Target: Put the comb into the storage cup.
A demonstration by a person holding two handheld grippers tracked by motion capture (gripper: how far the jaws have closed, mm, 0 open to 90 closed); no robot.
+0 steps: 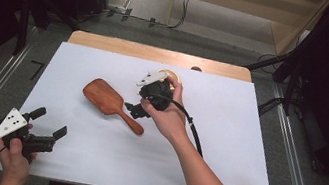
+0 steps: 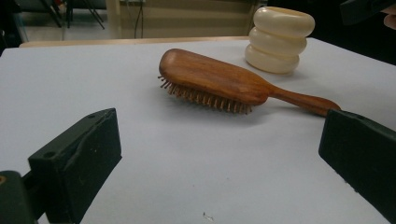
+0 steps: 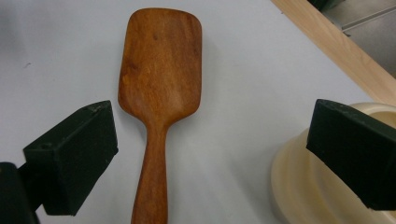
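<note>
Hovering right claw point(image 3: 210, 154), hairbrush point(image 3: 159, 93) centred below

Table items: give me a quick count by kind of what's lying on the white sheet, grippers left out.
Wooden hairbrush: 1
Cream ribbed holder: 1
Total: 2

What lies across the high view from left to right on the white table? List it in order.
Left gripper, open near the table's left front corner → wooden hairbrush, bristles down, handle pointing right and toward the person → right gripper, open, held over the brush handle.
</note>
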